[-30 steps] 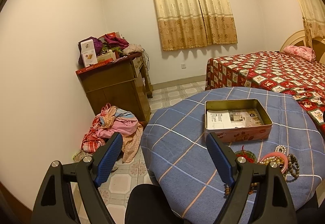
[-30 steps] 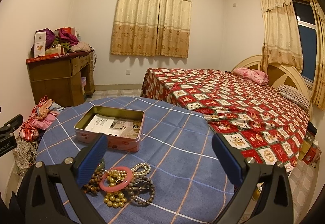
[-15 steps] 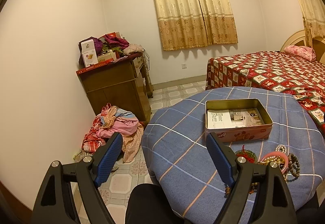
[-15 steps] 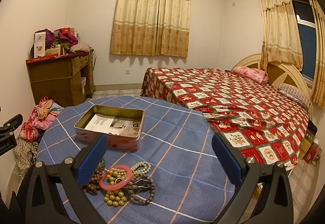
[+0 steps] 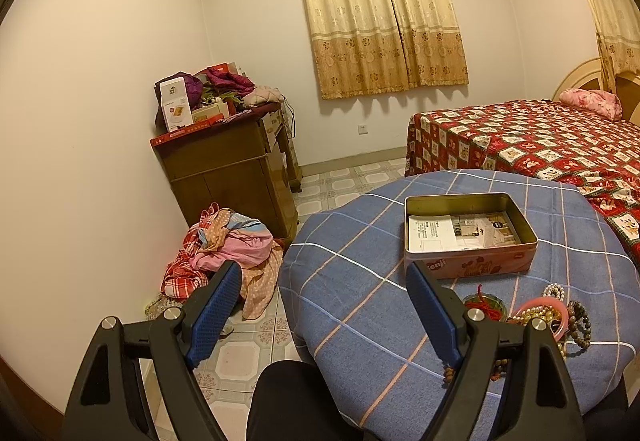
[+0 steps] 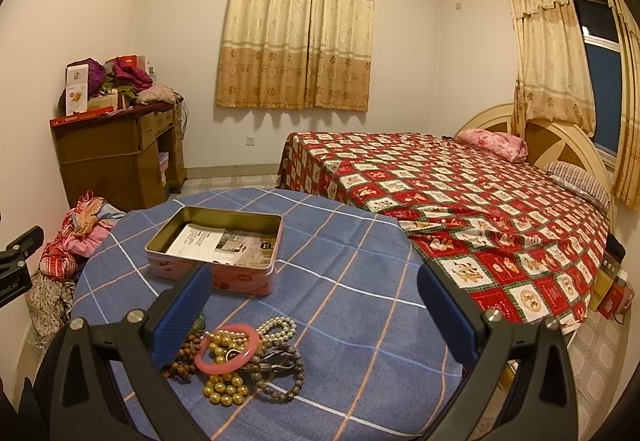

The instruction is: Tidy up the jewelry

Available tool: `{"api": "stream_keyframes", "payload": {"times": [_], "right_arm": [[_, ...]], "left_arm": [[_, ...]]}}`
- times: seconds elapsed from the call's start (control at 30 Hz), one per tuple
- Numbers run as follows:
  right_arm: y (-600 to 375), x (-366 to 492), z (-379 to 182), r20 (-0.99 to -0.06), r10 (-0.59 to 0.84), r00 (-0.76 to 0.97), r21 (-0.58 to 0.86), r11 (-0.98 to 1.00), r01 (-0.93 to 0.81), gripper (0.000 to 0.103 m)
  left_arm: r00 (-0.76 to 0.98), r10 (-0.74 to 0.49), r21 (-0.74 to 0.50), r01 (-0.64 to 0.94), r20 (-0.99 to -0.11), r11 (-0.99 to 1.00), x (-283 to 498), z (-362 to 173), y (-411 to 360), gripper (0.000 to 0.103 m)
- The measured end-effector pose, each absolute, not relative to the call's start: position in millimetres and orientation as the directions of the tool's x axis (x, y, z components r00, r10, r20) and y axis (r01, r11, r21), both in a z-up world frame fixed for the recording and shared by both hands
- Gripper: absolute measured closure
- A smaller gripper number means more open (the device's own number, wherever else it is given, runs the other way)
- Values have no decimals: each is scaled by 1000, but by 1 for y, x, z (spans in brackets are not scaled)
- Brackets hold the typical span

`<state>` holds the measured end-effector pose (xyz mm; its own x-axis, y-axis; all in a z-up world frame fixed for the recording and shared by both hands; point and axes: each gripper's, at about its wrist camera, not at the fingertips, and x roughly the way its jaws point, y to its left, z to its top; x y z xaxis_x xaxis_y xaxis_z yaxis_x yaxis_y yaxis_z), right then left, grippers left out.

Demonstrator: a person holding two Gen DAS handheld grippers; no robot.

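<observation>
Your work piece is the tangled pile of beaded jewelry (image 6: 240,357) lying on the near part of the round table under its blue checked cloth (image 6: 352,281). In the pile you can pick out a pink plastic bangle (image 6: 228,348) lying over a gold-bead strand (image 6: 224,389), a white pearl bracelet (image 6: 278,327) at its far side, and a dark grey bead bracelet (image 6: 286,373) toward you. The pieces overlap, so expect any one of them to drag its neighbours when lifted.

Just beyond the pile stands the open pink rectangular tin (image 6: 216,249), lid off, with printed paper lining its floor — the likely destination, placed close so each transfer is short.

Your right gripper (image 6: 312,305) hovers above the table with its blue-padded jaws spread wide and nothing between them; the pile sits low under its left finger, not centred in the gap. Shift left before descending.

Your left gripper (image 5: 324,313) is likewise spread wide and empty, held at the table's left edge, partly over the tiled floor. From its view the tin (image 5: 468,237) is ahead and the jewelry (image 5: 548,315) lies off to the right, partly hidden behind the finger — well placed to steady the tin, poorly placed to pick.
</observation>
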<state>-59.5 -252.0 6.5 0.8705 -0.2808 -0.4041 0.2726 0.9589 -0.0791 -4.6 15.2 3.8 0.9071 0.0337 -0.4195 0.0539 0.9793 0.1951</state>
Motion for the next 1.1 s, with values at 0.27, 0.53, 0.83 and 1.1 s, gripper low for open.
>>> {"api": "stream_keyframes", "payload": {"times": [0.27,0.53,0.83,1.1], "right_arm": [[-253,-60,5,-404,-281,871,-77,959,274,0],[-255,-63,1,-415,-285,864,-72,957,281,0],[-268,-53,-37,-481,-313,819,-104,948,301,0],[-278,-49,-68,-540,-308,783,-99,948,304,0]], "left_arm": [[905,34,196,55,-424,979,-4,2,16,19],[900,42,202,52,-434,978,0,-6,14,19],[864,40,199,70,-502,978,9,-49,11,19],[852,-34,194,157,-523,968,1,-73,-21,19]]}}
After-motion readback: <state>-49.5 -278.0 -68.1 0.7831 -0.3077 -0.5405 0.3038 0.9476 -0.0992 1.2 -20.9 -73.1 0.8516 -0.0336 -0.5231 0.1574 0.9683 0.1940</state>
